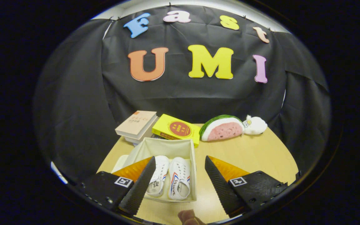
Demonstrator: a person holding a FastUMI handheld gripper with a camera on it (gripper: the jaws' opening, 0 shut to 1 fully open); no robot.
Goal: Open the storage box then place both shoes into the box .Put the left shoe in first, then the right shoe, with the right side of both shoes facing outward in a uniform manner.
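**Both shoes in the open box, tool empty above it**

The storage box (164, 150) stands open on the bench (255, 156), just ahead of the tool (180, 162) and partly between its fingers. Two white shoes lie side by side inside: the left-hand shoe (158, 179) close to the tool's left finger (137, 187), the right-hand shoe (179, 178) next to it against the box's right wall. The tool is spread wide and grips nothing; its right finger (219, 184) hangs over bare bench beside the box. Fingertips of a hand (189, 217) show below, between the fingers.

Beyond the box lie a tan book (135, 123), a yellow book (177, 129), a watermelon-slice plush (222, 128) and a small white plush (255, 125) touching it. Black cloth walls in the booth behind.
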